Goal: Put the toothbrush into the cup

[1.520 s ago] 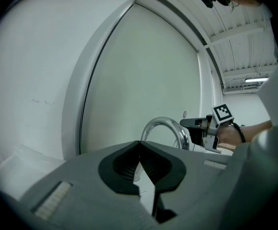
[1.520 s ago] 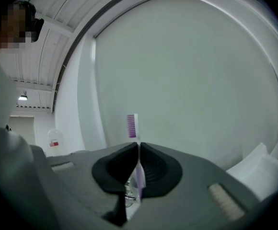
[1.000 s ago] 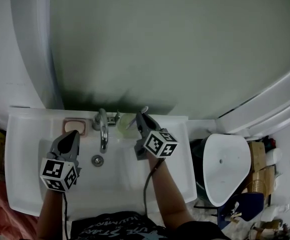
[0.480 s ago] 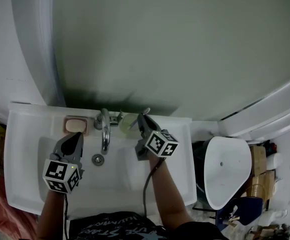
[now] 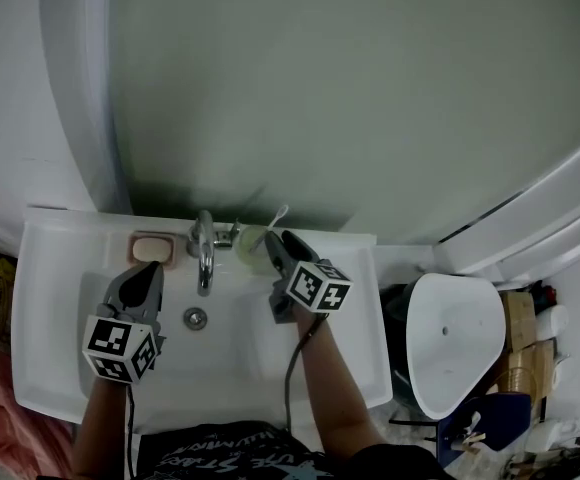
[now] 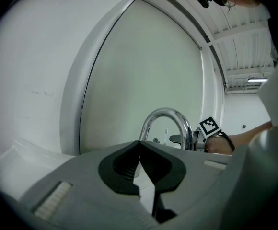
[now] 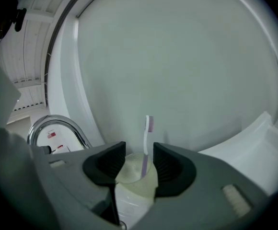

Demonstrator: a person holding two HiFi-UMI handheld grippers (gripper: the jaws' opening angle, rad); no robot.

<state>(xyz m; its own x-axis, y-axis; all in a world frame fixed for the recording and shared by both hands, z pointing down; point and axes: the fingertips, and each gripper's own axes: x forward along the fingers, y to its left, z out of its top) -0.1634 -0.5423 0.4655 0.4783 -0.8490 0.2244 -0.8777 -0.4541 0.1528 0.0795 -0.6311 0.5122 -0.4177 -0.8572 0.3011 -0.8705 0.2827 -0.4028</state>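
The toothbrush (image 7: 147,138) stands upright in the cup (image 7: 134,183) on the sink (image 5: 45,298) rim. The right gripper (image 7: 139,164) jaws are opening, framing the toothbrush without touching it. The left gripper (image 6: 140,150) jaws are together, holding nothing.

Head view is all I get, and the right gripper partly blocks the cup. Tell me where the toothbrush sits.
Observer: In the right gripper view the toothbrush stands in the cup, bristle end up.
Operator: Report the right jaws.
Observer: The right gripper has its jaws opening. The toothbrush handle rises between them, and neither pad presses on it.
Operator: Now check the left one.
Observer: The left gripper has its jaws together with nothing between them, pointing toward the faucet.
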